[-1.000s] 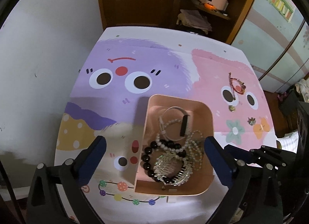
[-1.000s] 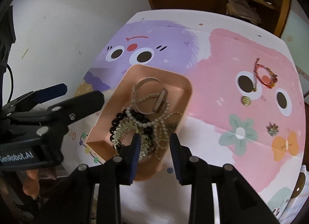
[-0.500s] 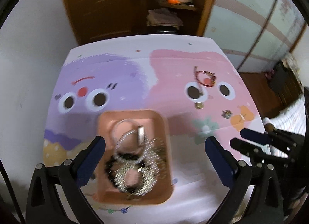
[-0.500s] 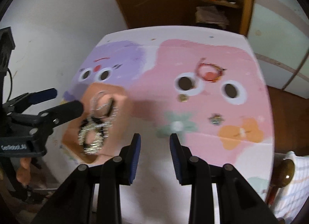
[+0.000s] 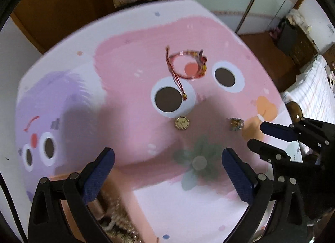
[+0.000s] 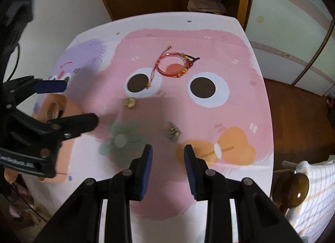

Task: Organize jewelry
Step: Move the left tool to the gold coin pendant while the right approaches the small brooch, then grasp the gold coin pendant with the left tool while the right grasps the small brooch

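We hover both tongs over the cartoon-printed table (image 6: 240,39), between pickups. The peach tray (image 6: 69,108), already heaped with jewelry, sits under and left of the left tongs (image 5: 167,171), whose jaws stand wide and empty. Beyond both tongs lies the red cord bracelet (image 6: 173,64); nearer, a gold round charm (image 5: 181,123). Just ahead of the right tongs (image 6: 167,159), jaws narrowly parted and holding nothing, rests a small gold trinket (image 6: 173,132). Our next move, we judge: lower the right tongs and pinch it.
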Action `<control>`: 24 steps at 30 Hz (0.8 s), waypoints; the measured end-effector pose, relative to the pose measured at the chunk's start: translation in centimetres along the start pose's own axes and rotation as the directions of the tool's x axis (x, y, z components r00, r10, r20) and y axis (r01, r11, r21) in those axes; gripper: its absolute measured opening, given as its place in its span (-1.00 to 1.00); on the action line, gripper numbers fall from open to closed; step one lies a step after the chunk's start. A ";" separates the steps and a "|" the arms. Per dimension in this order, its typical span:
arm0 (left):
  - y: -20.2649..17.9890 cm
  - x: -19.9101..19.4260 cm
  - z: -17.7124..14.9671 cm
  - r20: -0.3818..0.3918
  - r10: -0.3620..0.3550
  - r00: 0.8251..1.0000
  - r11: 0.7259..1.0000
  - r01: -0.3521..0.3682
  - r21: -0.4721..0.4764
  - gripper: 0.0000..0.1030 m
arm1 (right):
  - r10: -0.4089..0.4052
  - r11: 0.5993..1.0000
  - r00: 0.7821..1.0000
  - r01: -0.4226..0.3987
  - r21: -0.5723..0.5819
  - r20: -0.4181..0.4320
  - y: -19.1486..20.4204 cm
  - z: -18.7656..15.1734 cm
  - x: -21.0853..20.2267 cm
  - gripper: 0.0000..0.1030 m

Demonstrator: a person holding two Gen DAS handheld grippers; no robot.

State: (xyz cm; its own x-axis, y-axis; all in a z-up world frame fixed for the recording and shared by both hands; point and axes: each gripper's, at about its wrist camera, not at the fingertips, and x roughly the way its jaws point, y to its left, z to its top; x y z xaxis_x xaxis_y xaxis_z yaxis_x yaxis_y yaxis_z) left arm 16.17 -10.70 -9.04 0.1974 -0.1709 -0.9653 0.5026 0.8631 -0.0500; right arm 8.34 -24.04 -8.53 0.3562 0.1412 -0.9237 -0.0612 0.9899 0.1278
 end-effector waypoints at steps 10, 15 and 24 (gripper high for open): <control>1.0 4.1 2.6 -0.120 -0.096 0.988 0.991 0.083 -0.107 0.75 | 0.019 1.000 0.999 -0.020 -0.023 -0.046 -0.2 1.7 3.8 -0.40; 0.4 5.0 2.8 -0.157 -0.103 0.982 0.989 0.085 -0.119 0.58 | -0.004 1.000 0.999 0.003 -0.018 -0.036 -0.5 1.4 4.0 -0.55; -1.8 5.3 4.5 -0.171 -0.050 0.984 0.996 0.035 -0.086 0.26 | 0.019 1.000 0.999 -0.018 0.024 -0.030 -1.2 1.0 3.8 -0.60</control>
State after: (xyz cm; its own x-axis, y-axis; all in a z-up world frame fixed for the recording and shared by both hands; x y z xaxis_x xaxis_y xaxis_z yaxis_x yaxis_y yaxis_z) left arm 20.06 -15.29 -12.94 0.0256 -0.1299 -0.9912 0.4348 0.8943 -0.1060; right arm 10.74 -24.64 -11.82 0.3270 0.1594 -0.9315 -0.0448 0.9872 0.1532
